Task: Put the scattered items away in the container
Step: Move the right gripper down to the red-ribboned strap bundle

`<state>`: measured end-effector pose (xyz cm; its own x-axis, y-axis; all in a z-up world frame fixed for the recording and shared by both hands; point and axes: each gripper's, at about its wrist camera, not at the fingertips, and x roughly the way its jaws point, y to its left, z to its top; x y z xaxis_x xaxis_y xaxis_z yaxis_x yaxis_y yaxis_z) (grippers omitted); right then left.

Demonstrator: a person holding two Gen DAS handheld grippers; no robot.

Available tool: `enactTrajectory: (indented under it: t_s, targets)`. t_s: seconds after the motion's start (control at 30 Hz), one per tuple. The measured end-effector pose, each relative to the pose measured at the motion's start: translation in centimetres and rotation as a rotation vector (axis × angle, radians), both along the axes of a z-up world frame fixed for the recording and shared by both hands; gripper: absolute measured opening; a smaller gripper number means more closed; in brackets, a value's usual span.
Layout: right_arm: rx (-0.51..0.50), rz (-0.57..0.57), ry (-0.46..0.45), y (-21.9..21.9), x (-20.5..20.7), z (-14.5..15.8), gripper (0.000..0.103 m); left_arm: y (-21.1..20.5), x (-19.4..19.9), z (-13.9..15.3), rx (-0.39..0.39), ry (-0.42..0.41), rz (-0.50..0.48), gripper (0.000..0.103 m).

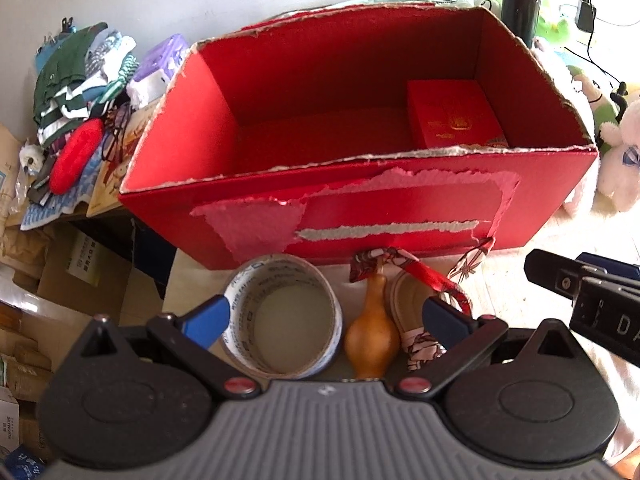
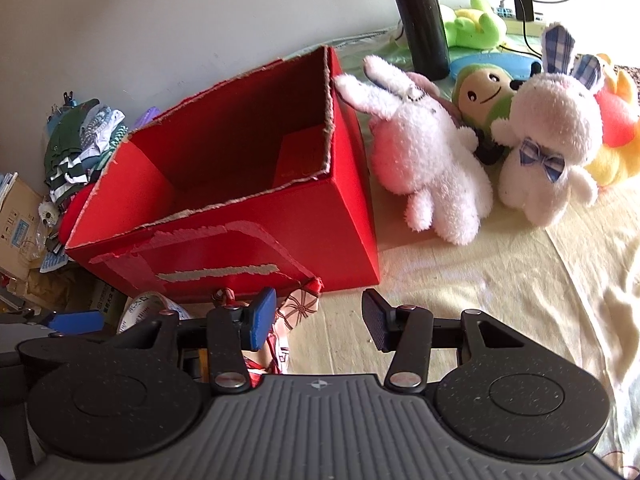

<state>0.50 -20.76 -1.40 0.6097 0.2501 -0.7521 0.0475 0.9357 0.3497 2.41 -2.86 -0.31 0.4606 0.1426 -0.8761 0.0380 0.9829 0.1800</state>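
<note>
Nearest the left wrist camera, the left gripper (image 1: 324,318) has its blue-tipped fingers (image 1: 206,320) spread wide apart, holding nothing. Between them stand a tape roll (image 1: 282,316) and a small brown gourd (image 1: 371,338), with a patterned ribbon (image 1: 420,276) just beside the gourd. All three lie close against the front wall of the red cardboard box (image 1: 400,216), whose torn rim is open at the top; inside, in its right rear corner, sits a small red packet (image 1: 456,114). The right gripper (image 2: 318,318) hovers over pale cloth, fingers also apart and empty. White plush rabbits (image 2: 424,152) sit right of the box, one seemingly touching its side wall.
</note>
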Motion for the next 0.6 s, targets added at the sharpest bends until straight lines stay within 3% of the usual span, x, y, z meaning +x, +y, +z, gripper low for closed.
enactTrajectory:
  t_s: [0.43,0.6]
  targets:
    - [0.022,0.011,0.05,0.2,0.9,-1.1,0.051,0.6,0.6,-0.7,0.0,0.014,0.011,0.102]
    - [0.033,0.019,0.057,0.3,1.1,-1.2,0.051,1.3,0.2,-0.6,-0.034,-0.007,-0.016,0.101]
